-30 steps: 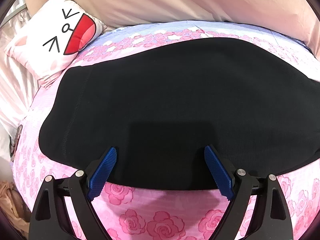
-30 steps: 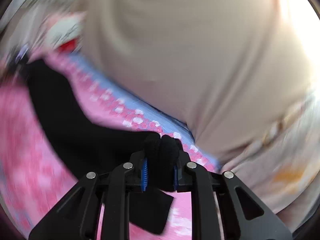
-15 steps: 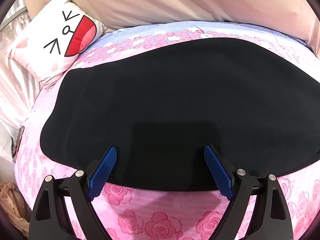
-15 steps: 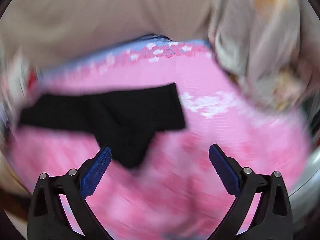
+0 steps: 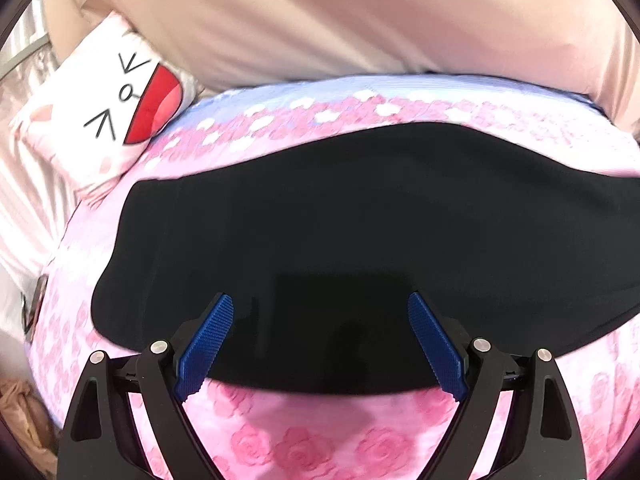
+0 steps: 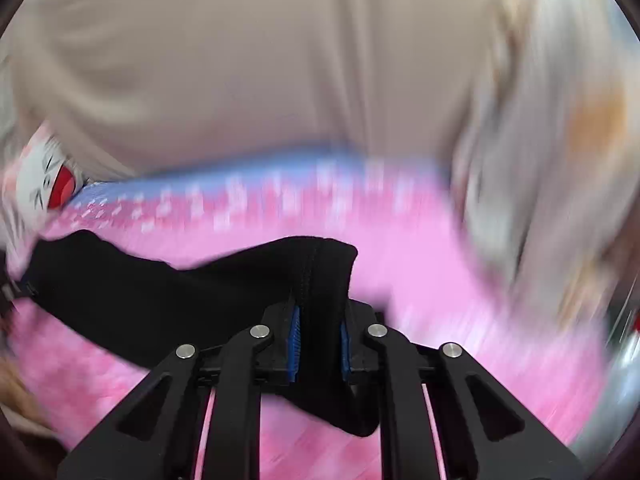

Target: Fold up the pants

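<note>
Black pants (image 5: 360, 220) lie spread flat across the pink rose bedsheet (image 5: 304, 432). My left gripper (image 5: 320, 300) hovers open over their near edge, its blue pads wide apart with nothing between them. In the right wrist view, which is blurred by motion, my right gripper (image 6: 319, 316) is closing its jaws on a stitched, bunched end of the pants (image 6: 160, 300). The blue pads press on the black fabric from both sides. The rest of the garment trails off to the left over the sheet (image 6: 440, 280).
A white cartoon-face pillow (image 5: 120, 92) lies at the back left of the bed. A beige blanket (image 5: 320, 20) is heaped along the far side. Pale bedding (image 6: 540, 160) is bunched at the right in the right wrist view.
The right gripper held the fabric, opened wide over the sheet, and has now shut again on the pants' end. The left gripper has drawn back slightly and stays open.
</note>
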A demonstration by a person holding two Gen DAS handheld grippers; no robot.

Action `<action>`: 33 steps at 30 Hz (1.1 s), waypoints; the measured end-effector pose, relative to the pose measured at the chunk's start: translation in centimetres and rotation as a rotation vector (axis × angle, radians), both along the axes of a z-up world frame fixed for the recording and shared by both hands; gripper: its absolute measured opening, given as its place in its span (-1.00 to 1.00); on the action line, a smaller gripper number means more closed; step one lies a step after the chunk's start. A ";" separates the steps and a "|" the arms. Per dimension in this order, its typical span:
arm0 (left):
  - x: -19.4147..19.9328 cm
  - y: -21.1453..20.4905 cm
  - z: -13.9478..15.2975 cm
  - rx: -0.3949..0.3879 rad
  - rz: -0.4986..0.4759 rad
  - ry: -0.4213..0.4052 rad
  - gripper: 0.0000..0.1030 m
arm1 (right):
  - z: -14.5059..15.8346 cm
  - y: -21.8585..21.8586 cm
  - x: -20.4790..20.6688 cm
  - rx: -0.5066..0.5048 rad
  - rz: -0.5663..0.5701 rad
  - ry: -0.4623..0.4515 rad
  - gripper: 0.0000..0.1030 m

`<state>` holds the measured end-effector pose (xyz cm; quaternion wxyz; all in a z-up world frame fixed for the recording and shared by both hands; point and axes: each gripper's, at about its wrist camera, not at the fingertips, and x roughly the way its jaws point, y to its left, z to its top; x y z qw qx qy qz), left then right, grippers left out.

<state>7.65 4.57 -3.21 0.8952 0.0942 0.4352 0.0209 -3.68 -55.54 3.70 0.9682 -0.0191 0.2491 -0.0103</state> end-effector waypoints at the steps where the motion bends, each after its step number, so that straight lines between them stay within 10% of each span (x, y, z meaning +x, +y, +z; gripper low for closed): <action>1: 0.2 -0.2 -0.2 0.001 -0.005 0.005 0.69 | -0.7 -0.5 1.1 -0.039 -0.007 0.029 -0.63; 3: 0.5 -0.5 -1.1 0.000 -0.013 0.028 0.69 | -5.2 -3.0 3.6 -0.030 -0.067 0.187 0.10; 6: 0.8 -0.6 -2.6 0.013 -0.011 0.073 0.69 | -11.3 -5.6 4.6 -0.063 -0.205 0.358 0.15; 11: 0.7 0.2 -3.2 -0.027 0.001 0.087 0.69 | -9.6 -4.9 1.4 0.127 -0.178 0.215 0.15; 16: 0.9 0.0 -3.3 -0.027 0.000 0.092 0.69 | -9.4 -3.4 6.2 0.037 -0.194 0.259 0.51; 17: 0.8 0.1 -3.3 -0.030 -0.001 0.092 0.69 | -10.2 -3.2 7.3 0.025 -0.206 0.306 0.50; 21: 0.3 1.0 -3.2 -0.045 -0.009 0.102 0.70 | -11.5 -2.8 9.6 0.072 -0.136 0.346 -0.67; 26: 0.4 1.6 -3.3 -0.061 -0.012 0.114 0.71 | -5.4 -3.0 7.6 0.061 -0.160 0.049 -0.70; 31: 0.3 1.3 -3.2 -0.054 -0.015 0.105 0.71 | -11.7 -6.3 9.8 -0.008 -0.314 0.303 -0.37; 33: 0.2 1.6 -2.8 -0.059 -0.016 0.108 0.70 | -10.8 -6.4 7.5 0.050 -0.350 0.227 -0.35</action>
